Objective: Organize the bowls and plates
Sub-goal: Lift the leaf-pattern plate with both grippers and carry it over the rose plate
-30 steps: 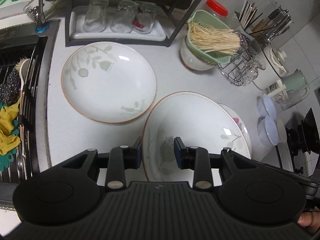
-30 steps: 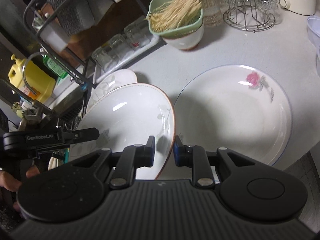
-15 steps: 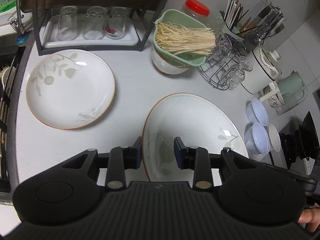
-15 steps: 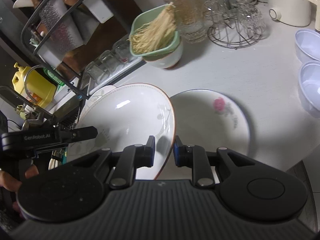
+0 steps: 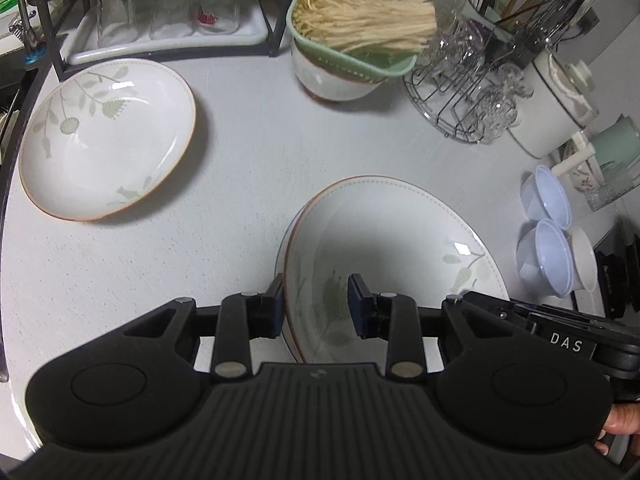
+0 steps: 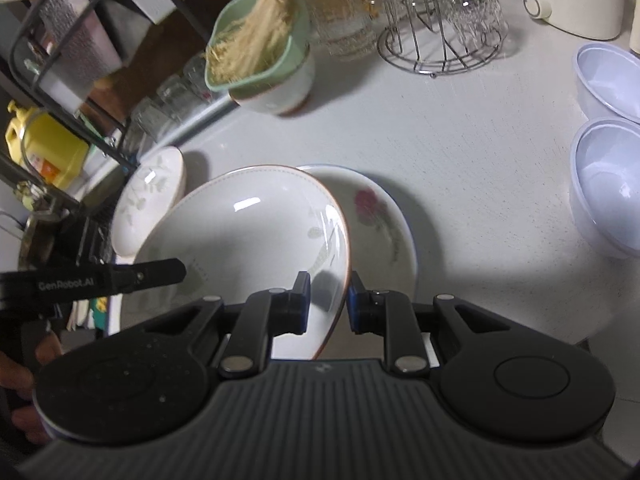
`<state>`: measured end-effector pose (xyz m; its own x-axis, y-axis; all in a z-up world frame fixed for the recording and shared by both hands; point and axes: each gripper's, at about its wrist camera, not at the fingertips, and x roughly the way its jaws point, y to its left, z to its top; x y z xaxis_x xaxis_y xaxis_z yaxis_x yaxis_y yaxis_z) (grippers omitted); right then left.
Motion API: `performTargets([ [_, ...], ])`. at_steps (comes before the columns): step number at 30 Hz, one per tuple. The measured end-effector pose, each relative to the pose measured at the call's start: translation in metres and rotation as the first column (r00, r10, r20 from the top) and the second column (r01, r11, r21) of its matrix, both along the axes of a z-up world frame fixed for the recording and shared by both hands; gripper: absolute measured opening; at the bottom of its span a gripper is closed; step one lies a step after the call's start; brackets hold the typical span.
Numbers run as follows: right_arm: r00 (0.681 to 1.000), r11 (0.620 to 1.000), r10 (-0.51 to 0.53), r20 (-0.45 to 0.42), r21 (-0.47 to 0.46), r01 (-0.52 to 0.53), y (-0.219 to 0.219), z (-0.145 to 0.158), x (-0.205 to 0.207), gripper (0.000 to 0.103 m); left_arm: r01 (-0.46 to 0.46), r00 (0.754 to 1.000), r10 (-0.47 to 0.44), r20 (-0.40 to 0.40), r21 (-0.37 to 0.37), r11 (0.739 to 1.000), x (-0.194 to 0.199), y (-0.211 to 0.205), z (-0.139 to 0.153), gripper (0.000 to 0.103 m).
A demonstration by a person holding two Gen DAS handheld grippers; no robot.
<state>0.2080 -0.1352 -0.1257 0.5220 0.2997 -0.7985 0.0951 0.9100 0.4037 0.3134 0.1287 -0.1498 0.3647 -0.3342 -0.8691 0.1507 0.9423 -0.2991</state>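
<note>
Carried across the worktop [image 5: 240, 184], the leaf-pattern plate [image 5: 384, 240] now hangs over the rose plate, whose rim [image 5: 280, 256] just peeps out at its nine o'clock edge; the second leaf plate [image 5: 104, 140] has slid off toward ten o'clock. Seen from the left wrist, the left claw [image 5: 316, 306] pinches the near-left rim of the glazed, brown-edged ceramic, one pad inside the shallow well and one outside. A green colander of pale noodles [image 5: 360, 20] sits in a bowl at twelve o'clock, and two translucent plastic bowls [image 5: 544, 232] wait at three o'clock.

From the right wrist, the right claw [image 6: 328, 300] is pressed onto the plate's opposite rim, its pads nearly together on the thin edge. Two grips likely keep the smooth, heavy dish level for stacking. Beneath it, toward one o'clock, lies the rose plate [image 6: 376, 216], glossy and blue-rimmed, flat on the speckled worktop, probably the base of the stack.
</note>
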Motion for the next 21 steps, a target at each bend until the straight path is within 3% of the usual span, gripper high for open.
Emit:
performTargets([
  [9,1.0,1.0,0.023,0.009,-0.016,-0.023,-0.014,-0.009,0.007,0.022,-0.043,0.998,0.046,-0.04,0.064,0.997,0.004,-0.022,-0.011,0.036],
  [21,0.999,0.997,0.053,0.004,-0.05,-0.053,-0.016,-0.02,0.007,0.023,-0.024,0.998,0.033,-0.048,0.185,0.983,0.009,-0.043,-0.016,0.036],
])
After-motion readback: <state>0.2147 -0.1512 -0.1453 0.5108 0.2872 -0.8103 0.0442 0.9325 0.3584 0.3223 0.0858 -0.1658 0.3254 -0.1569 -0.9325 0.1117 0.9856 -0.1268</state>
